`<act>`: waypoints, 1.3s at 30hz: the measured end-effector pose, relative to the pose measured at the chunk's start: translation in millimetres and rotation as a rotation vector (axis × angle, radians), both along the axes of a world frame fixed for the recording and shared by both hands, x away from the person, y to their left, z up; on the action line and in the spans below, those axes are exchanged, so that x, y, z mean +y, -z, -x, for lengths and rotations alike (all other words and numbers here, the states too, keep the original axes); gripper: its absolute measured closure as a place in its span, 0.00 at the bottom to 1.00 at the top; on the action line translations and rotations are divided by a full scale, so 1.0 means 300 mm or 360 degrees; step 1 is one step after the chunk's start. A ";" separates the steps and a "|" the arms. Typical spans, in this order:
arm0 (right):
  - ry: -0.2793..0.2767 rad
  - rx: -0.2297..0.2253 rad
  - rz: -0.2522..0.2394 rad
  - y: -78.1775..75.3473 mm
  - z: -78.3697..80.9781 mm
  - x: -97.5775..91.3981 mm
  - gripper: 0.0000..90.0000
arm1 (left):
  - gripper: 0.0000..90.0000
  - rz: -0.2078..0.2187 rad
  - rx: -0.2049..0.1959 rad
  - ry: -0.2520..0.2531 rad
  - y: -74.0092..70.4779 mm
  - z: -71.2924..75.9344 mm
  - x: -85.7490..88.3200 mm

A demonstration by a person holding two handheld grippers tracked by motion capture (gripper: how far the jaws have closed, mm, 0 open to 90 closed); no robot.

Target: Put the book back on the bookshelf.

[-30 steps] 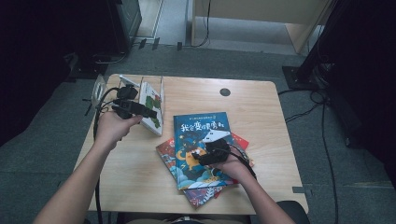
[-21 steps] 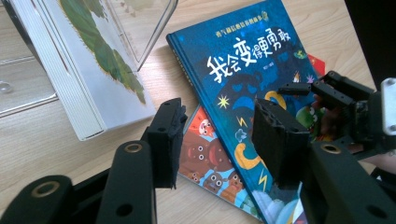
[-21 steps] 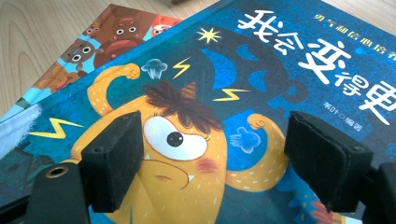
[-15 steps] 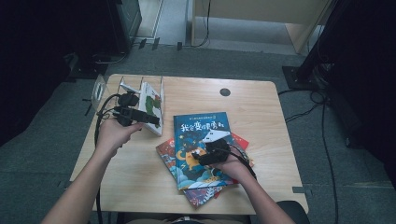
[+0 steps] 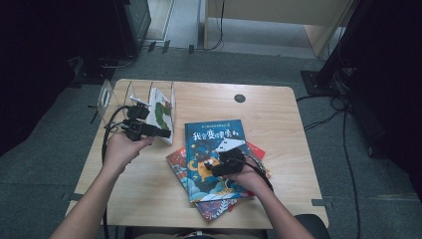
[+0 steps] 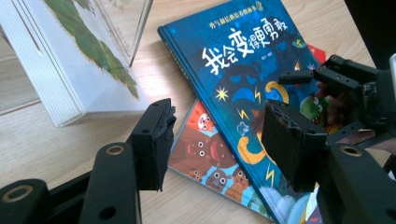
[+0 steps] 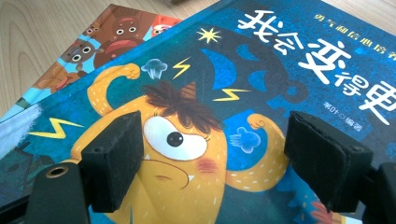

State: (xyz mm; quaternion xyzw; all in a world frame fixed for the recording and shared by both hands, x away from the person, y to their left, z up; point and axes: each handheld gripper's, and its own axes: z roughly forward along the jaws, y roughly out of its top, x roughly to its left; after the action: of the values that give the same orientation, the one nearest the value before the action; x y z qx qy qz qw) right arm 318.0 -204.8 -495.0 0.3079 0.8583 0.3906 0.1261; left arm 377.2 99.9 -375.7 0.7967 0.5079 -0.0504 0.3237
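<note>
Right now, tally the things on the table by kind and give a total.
Books lying in the pile: 3 (blue book, bear book, red book)
Books standing in the rack: 1 (white book)
Clear racks: 1 (rack)
Total: 5

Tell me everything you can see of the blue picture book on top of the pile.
The blue picture book is a glossy hardcover with large white Chinese title characters and a yellow one-eyed monster flexing its arms among lightning bolts. It lies closed, face up and slightly askew on top of a stack of other picture books on the wooden table. The right gripper hovers over its lower half, jaws apart above the monster.
</note>
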 end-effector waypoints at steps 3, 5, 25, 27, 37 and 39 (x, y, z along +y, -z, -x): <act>0.0000 0.0000 0.0000 0.000 0.000 0.000 0.22 | 0.48 0.0006 -0.0001 0.0002 0.008 0.004 -0.001; 0.0002 0.0000 -0.0001 0.000 0.000 0.000 0.22 | 0.48 0.0019 0.0004 -0.0001 0.025 0.010 -0.005; 0.0001 0.0002 0.0001 0.000 0.000 0.000 0.22 | 0.47 0.0050 -0.0026 0.0057 0.108 0.040 -0.035; 0.0001 0.0000 0.0001 0.000 0.000 0.000 0.22 | 0.47 0.0050 -0.0021 0.0061 0.117 0.043 -0.038; 0.0001 0.0002 0.0002 0.000 0.000 0.000 0.22 | 0.47 0.0041 -0.0028 0.0089 0.158 0.059 -0.061; 0.0001 0.0002 0.0002 0.000 0.000 0.000 0.22 | 0.47 0.0035 -0.0030 0.0093 0.172 0.061 -0.066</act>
State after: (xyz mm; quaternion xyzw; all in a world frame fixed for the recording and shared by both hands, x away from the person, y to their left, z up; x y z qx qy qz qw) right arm 317.9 -204.8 -494.9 0.3084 0.8586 0.3897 0.1258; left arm 358.9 80.0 -427.1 0.8079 0.4808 -0.0579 0.3358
